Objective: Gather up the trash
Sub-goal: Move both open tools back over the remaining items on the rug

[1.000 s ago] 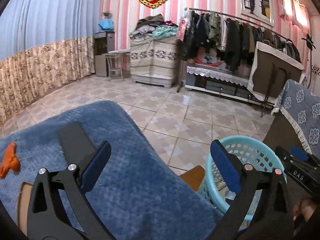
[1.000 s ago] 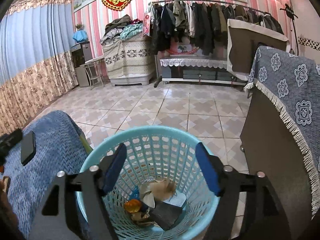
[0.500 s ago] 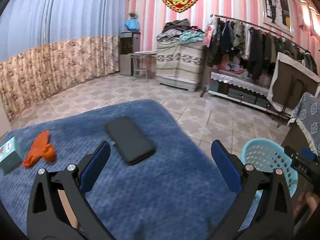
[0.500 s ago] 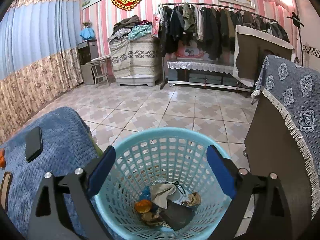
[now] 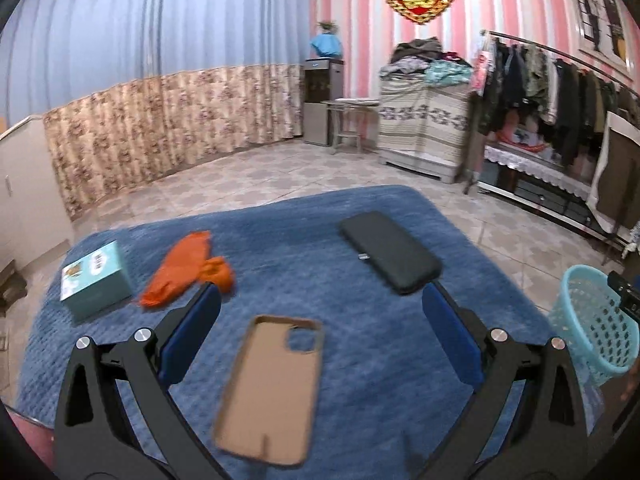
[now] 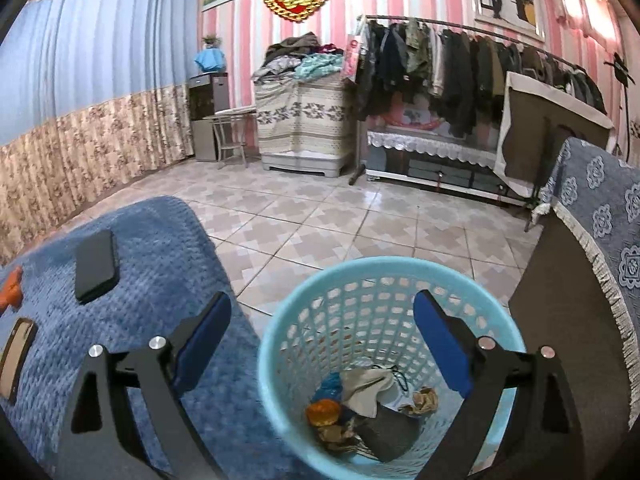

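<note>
My left gripper (image 5: 320,320) is open above a blue blanket (image 5: 280,240), with nothing between its fingers. Just under it lies a tan phone case (image 5: 272,392). Further off on the blanket lie a crumpled orange wrapper (image 5: 188,268), a small teal box (image 5: 96,284) and a black phone (image 5: 390,250). My right gripper (image 6: 322,328) is open over the rim of a light blue trash basket (image 6: 280,360) and holds nothing. The basket holds several crumpled scraps (image 6: 368,400). In the left wrist view the basket (image 5: 592,320) stands at the right of the blanket.
A tiled floor (image 6: 328,220) stretches to a clothes rack (image 6: 460,60) and a covered cabinet (image 6: 300,124). A dark cabinet with a blue patterned cloth (image 6: 600,208) stands right beside the basket. Floral curtains (image 5: 160,128) line the left wall.
The left gripper swung left from the basket side to over the blanket, bringing the tan case, orange wrapper and teal box into view. The right gripper opened wider and shifted slightly left over the basket.
</note>
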### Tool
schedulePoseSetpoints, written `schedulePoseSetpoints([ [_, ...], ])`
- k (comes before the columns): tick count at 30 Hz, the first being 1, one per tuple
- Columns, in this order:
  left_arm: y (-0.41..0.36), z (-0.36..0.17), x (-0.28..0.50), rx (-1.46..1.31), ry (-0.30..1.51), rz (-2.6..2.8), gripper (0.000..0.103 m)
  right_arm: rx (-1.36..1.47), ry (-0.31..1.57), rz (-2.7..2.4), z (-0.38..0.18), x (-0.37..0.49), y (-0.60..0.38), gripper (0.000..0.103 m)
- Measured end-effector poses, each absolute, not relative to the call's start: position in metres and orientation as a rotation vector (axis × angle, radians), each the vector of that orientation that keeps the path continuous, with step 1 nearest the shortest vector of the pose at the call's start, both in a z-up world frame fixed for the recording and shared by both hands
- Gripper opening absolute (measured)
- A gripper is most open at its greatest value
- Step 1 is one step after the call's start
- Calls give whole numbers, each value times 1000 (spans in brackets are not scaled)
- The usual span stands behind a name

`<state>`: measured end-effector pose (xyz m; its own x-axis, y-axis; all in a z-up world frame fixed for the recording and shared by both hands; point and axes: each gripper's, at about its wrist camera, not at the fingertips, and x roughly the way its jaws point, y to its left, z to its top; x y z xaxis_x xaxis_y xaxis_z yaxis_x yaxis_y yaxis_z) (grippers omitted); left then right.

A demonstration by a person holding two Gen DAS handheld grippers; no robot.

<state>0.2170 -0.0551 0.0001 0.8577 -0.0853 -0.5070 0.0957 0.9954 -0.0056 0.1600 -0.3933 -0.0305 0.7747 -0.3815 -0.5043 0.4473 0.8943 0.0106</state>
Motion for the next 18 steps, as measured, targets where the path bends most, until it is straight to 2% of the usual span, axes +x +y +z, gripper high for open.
schedulePoseSetpoints([
  [16, 77, -34, 217, -126, 590, 126, 97, 36, 491, -221, -25, 184, -290, 91],
  [17, 84, -36, 218, -141, 591, 141, 97, 37, 490, -201, -26, 185, -283, 92],
  [18, 93, -40, 217, -150, 589, 160, 97, 41, 487, -186, -28, 187, -275, 98],
])
